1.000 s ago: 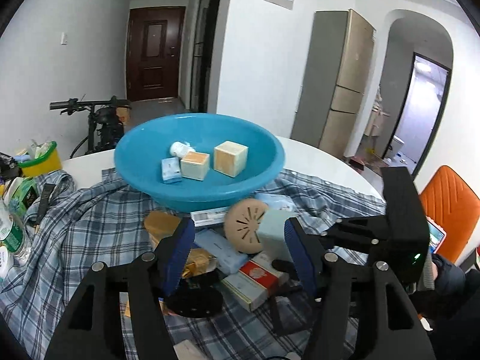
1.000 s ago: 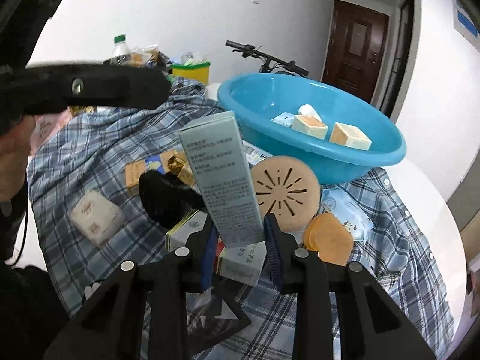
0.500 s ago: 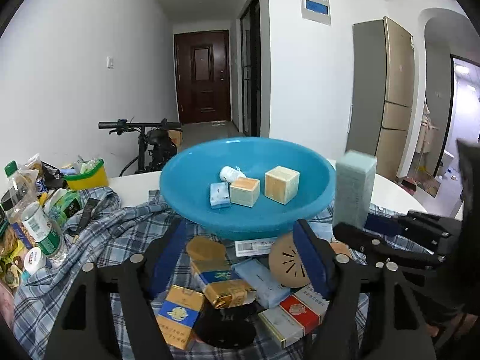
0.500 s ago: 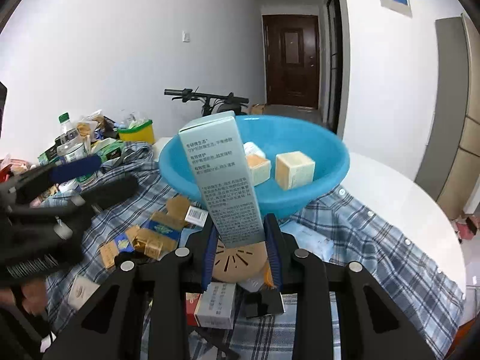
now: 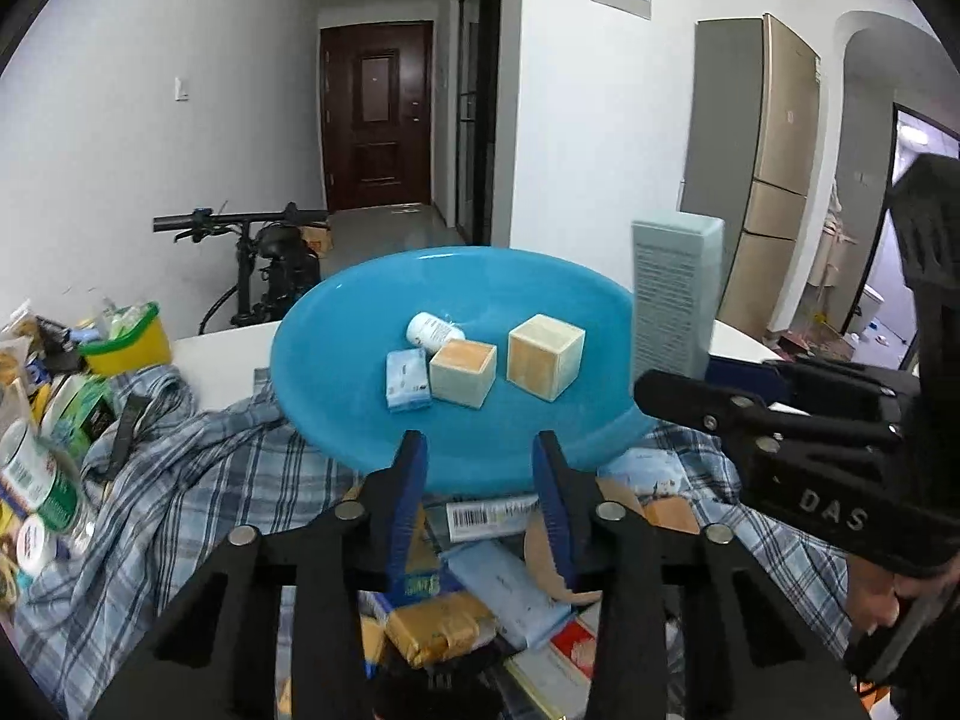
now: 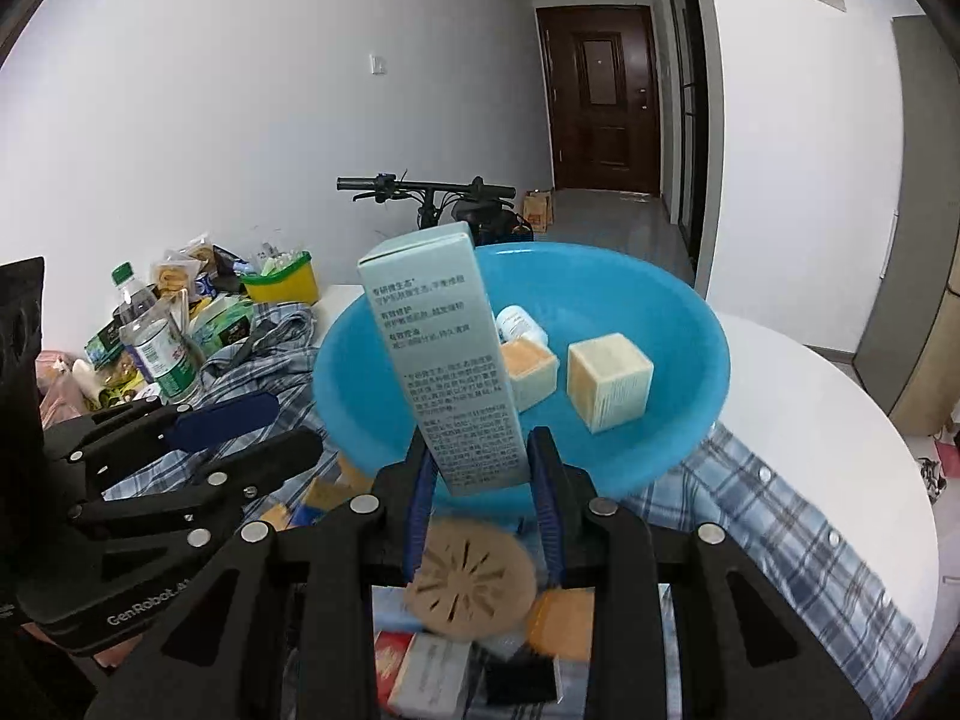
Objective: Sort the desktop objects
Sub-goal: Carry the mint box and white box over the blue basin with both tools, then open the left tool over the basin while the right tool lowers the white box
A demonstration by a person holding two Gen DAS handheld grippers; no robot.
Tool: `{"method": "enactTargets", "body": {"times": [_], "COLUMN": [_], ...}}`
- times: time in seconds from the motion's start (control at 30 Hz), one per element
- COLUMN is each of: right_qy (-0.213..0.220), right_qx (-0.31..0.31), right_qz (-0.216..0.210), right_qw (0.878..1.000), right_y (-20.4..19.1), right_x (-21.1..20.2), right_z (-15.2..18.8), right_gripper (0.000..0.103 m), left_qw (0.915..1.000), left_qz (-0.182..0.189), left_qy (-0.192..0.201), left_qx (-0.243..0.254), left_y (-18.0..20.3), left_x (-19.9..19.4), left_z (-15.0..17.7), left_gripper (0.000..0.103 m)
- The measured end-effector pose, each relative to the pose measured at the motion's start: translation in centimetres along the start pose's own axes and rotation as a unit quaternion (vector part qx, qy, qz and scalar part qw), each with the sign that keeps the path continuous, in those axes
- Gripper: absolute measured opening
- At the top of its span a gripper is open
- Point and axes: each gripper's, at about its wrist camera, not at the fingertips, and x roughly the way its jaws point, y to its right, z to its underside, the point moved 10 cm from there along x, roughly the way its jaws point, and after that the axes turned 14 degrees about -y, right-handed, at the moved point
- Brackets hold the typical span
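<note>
- Round white table (image 6: 828,420) under a checked cloth (image 5: 198,480), hallway and dark door (image 6: 606,102) behind; table rim bare at right
- Small boxes heaped near the grippers, mostly hidden by the black frames, labels unreadable
- Right gripper (image 6: 480,480) pinches a tall pale box (image 6: 444,360) upright, at the near rim of the blue basin (image 6: 690,360)
- Basin holds two cubes, a packet and a small bottle, half hidden behind the box
- Left gripper (image 5: 480,480) closing, nothing between its pads, just before the basin's near edge
</note>
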Motion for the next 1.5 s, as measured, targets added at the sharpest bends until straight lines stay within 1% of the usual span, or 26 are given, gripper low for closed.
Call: {"method": "enactTargets", "body": {"times": [0.1, 0.13, 0.2, 0.23, 0.27, 0.33, 0.4, 0.47, 0.57, 0.67, 0.73, 0.8, 0.93, 1.07, 1.23, 1.33, 1.37, 1.5], "right_qy": [-0.017, -0.03, -0.057, -0.066, -0.072, -0.073, -0.083, -0.105, -0.122, -0.134, -0.143, -0.149, -0.16, -0.183, -0.228, -0.255, -0.261, -0.286], "right_qx": [-0.007, -0.009, 0.002, 0.005, -0.003, -0.019, -0.025, -0.028, -0.027, -0.016, -0.009, -0.002, 0.009, 0.027, 0.05, 0.052, 0.054, 0.05], "right_qz": [-0.009, -0.025, -0.062, -0.074, -0.074, -0.05, -0.039, -0.045, -0.027, -0.026, -0.028, -0.019, -0.001, 0.001, -0.011, -0.014, -0.013, -0.008], "right_qw": [1.0, 0.999, 0.996, 0.995, 0.995, 0.996, 0.995, 0.993, 0.992, 0.991, 0.989, 0.989, 0.987, 0.983, 0.972, 0.965, 0.964, 0.957], "right_y": [0.6, 0.6, 0.8, 0.9, 0.9, 1.3, 1.5, 1.6, 2.3, 3.1, 3.6, 4.5, 6.2, 7.7, 9.1, 9.5, 9.7, 10.2], "right_x": [1.2, 1.9, 3.0, 3.4, 3.7, 4.3, 5.3, 6.7, 8.6, 10.3, 11.6, 12.7, 14.8, 16.9, 19.5, 20.8, 21.0, 22.0], "right_z": [-1.4, -1.9, -2.4, -2.7, -3.2, -4.1, -5.0, -5.7, -6.9, -8.3, -9.4, -10.3, -12.0, -12.6, -12.1, -11.5, -11.4, -10.9], "right_gripper": [0.029, 0.029, 0.029, 0.029, 0.029, 0.029, 0.029, 0.029, 0.029, 0.029, 0.029, 0.029, 0.029, 0.029, 0.029, 0.028, 0.026, 0.026], "left_qw": [0.9996, 0.9993, 0.9985, 0.9985, 0.9988, 0.9992, 0.9987, 0.9981, 0.9978, 0.9973, 0.9962, 0.9948, 0.9936, 0.9915, 0.9851, 0.9739, 0.9712, 0.9662], "left_qz": [0.021, 0.028, 0.043, 0.042, 0.035, 0.021, 0.026, 0.029, 0.013, 0.001, -0.006, -0.003, -0.018, -0.011, 0.005, 0.022, 0.021, -0.016], "left_qy": [-0.016, -0.024, -0.034, -0.034, -0.033, -0.032, -0.043, -0.054, -0.063, -0.074, -0.084, -0.096, -0.105, -0.123, -0.165, -0.215, -0.225, -0.247], "left_qx": [0.003, 0.002, 0.002, 0.004, 0.008, 0.009, 0.005, 0.005, 0.012, 0.004, -0.021, -0.034, -0.038, -0.039, -0.049, -0.07, -0.075, -0.071], "left_y": [-0.1, -0.2, -0.4, -0.4, -0.6, -1.2, -1.6, -1.9, -2.4, -3.4, -4.5, -5.4, -6.4, -6.4, -6.1, -6.5, -6.7, -7.8], "left_x": [1.1, 1.5, 2.0, 2.2, 2.4, 3.2, 4.5, 5.6, 7.5, 9.7, 11.4, 13.0, 15.5, 17.8, 20.7, 22.8, 23.3, 24.9], "left_z": [-1.6, -2.1, -3.1, -3.6, -4.2, -5.3, -6.4, -7.2, -8.9, -10.6, -11.8, -13.0, -15.1, -16.4, -17.0, -16.3, -16.1, -15.8], "left_gripper": [0.026, 0.023, 0.022, 0.022, 0.022, 0.022, 0.022, 0.022, 0.022, 0.022, 0.022, 0.022, 0.021, 0.021, 0.021, 0.02, 0.02, 0.02]}}
